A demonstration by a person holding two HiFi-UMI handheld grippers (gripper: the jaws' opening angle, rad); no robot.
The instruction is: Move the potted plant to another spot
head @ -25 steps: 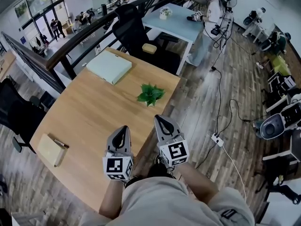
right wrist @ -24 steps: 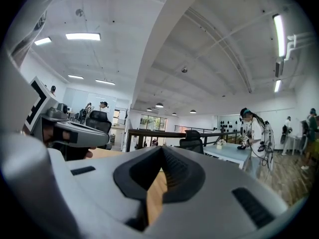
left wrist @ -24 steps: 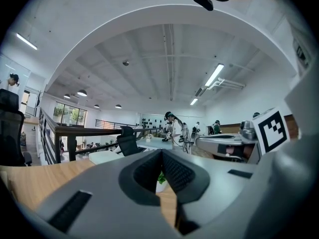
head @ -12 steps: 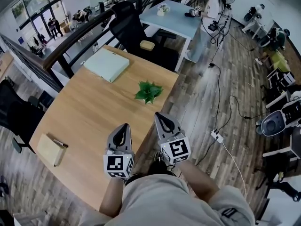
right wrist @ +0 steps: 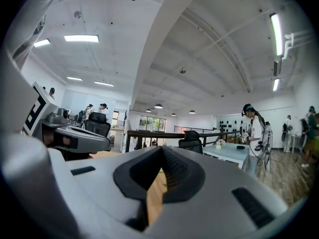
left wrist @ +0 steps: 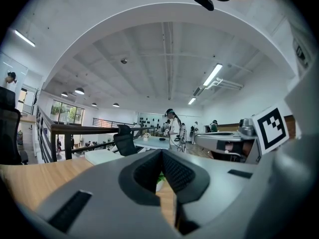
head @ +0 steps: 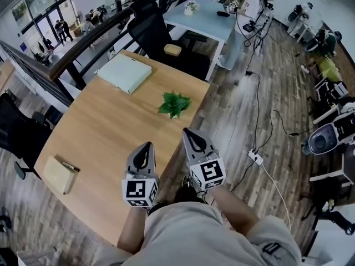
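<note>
The potted plant (head: 174,104), a small green leafy tuft, stands on the wooden table (head: 105,132) near its right edge. Both grippers hover side by side over the table's near right corner, short of the plant and pointing toward it. My left gripper (head: 144,147) is shut and holds nothing. My right gripper (head: 187,132) is also shut and empty. In the left gripper view, a sliver of the plant (left wrist: 159,178) shows below the closed left gripper (left wrist: 161,152). In the right gripper view, the right gripper (right wrist: 162,148) has its tips together over bare tabletop.
A pale green flat box (head: 124,72) lies at the table's far end. A notebook with a pen (head: 60,174) lies at the near left. A black office chair (head: 155,32) stands behind the table. Beyond it are a light blue table (head: 205,18) and a standing person (head: 247,4). Cables and a power strip (head: 255,158) lie on the floor at right.
The head view has drifted slightly, so the table sits a little higher in the picture. The grippers and the plant keep their places.
</note>
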